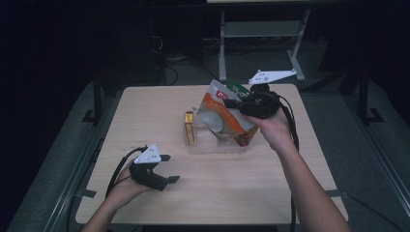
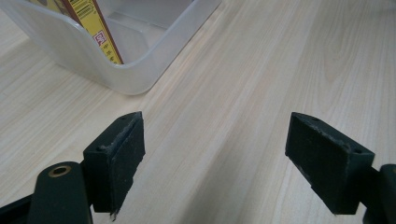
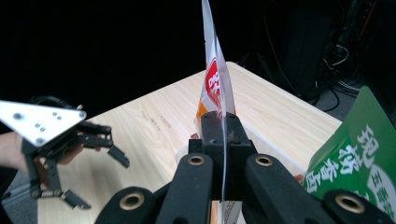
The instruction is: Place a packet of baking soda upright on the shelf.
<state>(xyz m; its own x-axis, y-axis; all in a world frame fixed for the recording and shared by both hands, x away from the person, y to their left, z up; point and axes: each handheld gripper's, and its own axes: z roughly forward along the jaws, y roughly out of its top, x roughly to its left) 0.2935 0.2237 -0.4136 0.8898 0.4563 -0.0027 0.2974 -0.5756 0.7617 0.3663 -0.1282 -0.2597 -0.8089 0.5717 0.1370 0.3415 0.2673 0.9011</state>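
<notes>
Right tongs (image 3: 223, 140) pinch the orange snack bag's (image 1: 227, 116) top edge, probably lifting it from the clear bin (image 1: 193, 145); left tongs (image 1: 167, 169) wait wide, empty.

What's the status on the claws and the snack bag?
Right claw shut on orange-and-white plastic snack bag, above clear plastic bin. Left claw open, empty. Green bag alongside.

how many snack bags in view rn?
2: an orange-and-white bag pinched in the right gripper above the clear bin, and a green bag just behind it. More may be hidden.
</notes>
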